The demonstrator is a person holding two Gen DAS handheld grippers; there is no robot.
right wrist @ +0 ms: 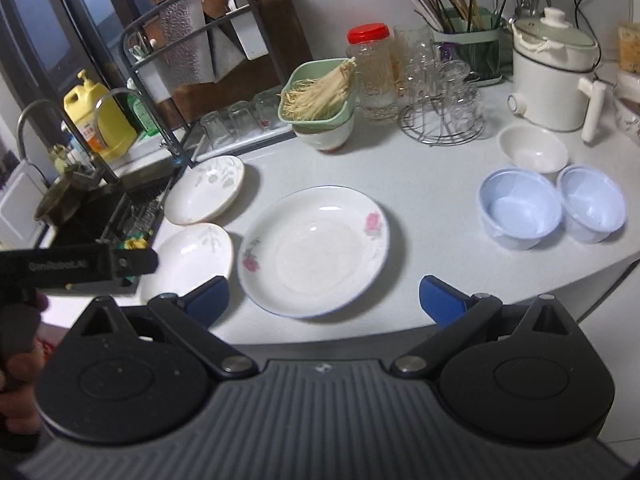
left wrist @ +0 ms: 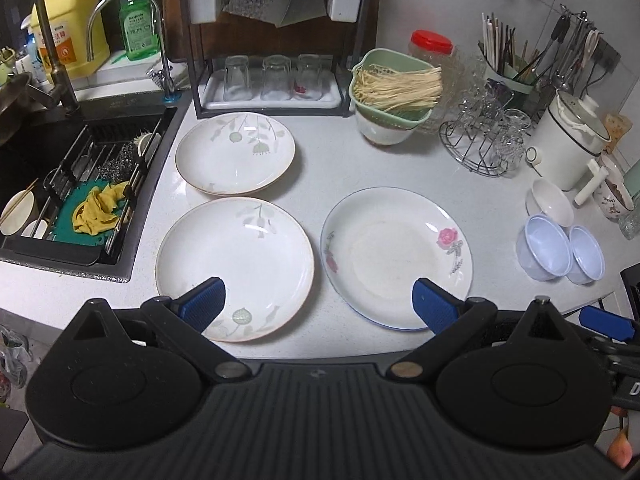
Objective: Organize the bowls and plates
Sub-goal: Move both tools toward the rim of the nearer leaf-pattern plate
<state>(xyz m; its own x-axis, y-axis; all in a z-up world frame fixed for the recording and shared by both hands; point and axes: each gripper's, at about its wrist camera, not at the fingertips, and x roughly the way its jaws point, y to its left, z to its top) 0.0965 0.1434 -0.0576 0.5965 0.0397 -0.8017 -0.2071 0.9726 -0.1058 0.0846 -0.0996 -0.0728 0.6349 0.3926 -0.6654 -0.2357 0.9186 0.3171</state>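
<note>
The left gripper point(left wrist: 318, 300) is spread wide and holds nothing. Its left fingertip overlaps the near rim of a leaf-patterned plate point(left wrist: 236, 268), and its right fingertip overlaps the near rim of the rose plate point(left wrist: 396, 258), so the gap between the two plates sits between the fingers. The right gripper point(right wrist: 324, 298) is likewise wide and empty, with the rose plate just ahead of the gap between its fingers, slightly toward the left one.

Beyond the left fingertip of the left gripper lies a second leaf plate point(left wrist: 235, 154), which appears to rest on another plate beneath it (a second rim shows at its near edge). Past the right fingertip of the right gripper stand two pale blue plastic bowls point(right wrist: 520, 208), side by side, and a small white bowl point(right wrist: 533, 149) just behind them.

Nothing is gripped, so I judge this the opening step: choosing a first piece. The next move probably calls for one gripper to drop to a plate's near rim, close on the edge, and lift it onto a matching plate; a thin glazed rim may slip.
</note>
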